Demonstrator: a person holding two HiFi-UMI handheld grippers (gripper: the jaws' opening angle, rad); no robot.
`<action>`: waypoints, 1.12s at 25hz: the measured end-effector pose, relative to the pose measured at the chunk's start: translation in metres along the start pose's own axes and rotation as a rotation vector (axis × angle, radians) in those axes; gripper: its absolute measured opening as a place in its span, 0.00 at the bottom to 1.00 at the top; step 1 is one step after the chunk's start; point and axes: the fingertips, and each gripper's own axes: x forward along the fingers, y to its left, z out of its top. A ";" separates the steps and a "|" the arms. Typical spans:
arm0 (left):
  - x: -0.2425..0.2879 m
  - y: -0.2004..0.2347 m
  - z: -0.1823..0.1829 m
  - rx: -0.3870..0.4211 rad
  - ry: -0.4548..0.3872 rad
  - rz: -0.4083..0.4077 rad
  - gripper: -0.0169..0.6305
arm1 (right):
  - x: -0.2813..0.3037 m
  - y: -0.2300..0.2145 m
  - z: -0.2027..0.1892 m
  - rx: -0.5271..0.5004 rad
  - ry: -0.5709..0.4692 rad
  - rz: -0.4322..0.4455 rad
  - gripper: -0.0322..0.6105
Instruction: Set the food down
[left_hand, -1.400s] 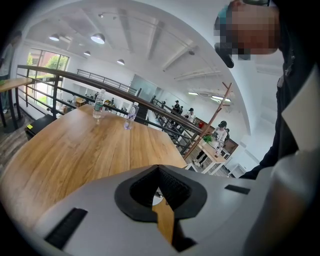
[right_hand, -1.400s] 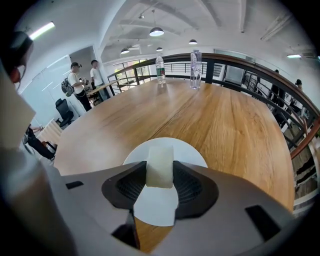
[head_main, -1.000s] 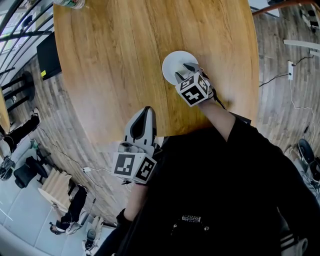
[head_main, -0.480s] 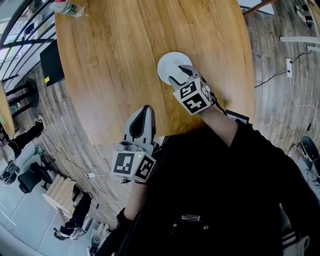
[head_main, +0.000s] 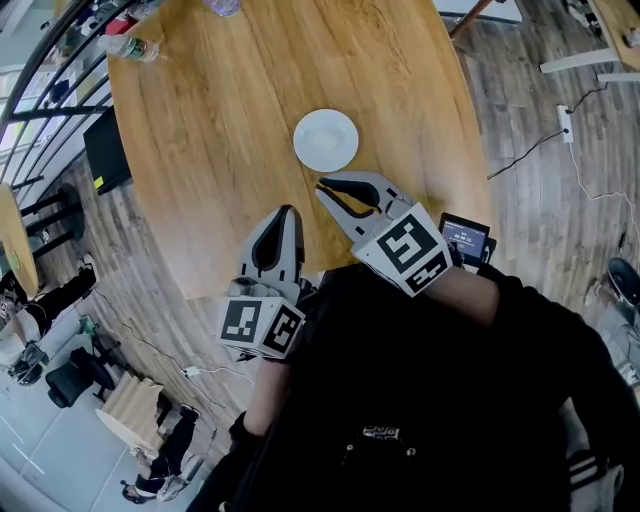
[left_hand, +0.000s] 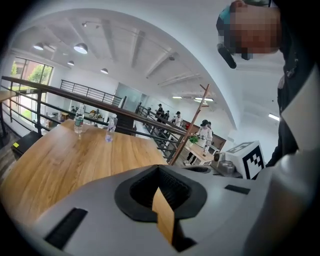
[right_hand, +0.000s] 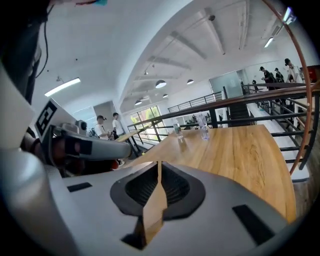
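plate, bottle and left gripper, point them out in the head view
plate (head_main: 326, 140), head view, middle of its white face
bottle (head_main: 128, 47), head view, middle of its body
left gripper (head_main: 289, 213), head view, where its fingertips meet

Left tool (head_main: 287, 214) jaws together; right tool (head_main: 324, 188) jaws closing, empty, both side by side.

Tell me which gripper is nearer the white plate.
Right. The right gripper, fingers closing on nothing, points at the plate from just short of its rim, not touching. The left gripper sits farther back, near the table edge.
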 end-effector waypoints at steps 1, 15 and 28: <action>0.001 -0.005 0.002 0.009 -0.004 -0.009 0.02 | -0.008 0.003 0.004 0.000 -0.015 0.014 0.10; 0.006 -0.052 -0.001 0.095 0.023 -0.137 0.02 | -0.070 0.034 0.022 -0.087 -0.130 0.162 0.08; 0.006 -0.060 -0.005 0.122 0.037 -0.134 0.02 | -0.079 0.042 0.025 -0.111 -0.141 0.219 0.08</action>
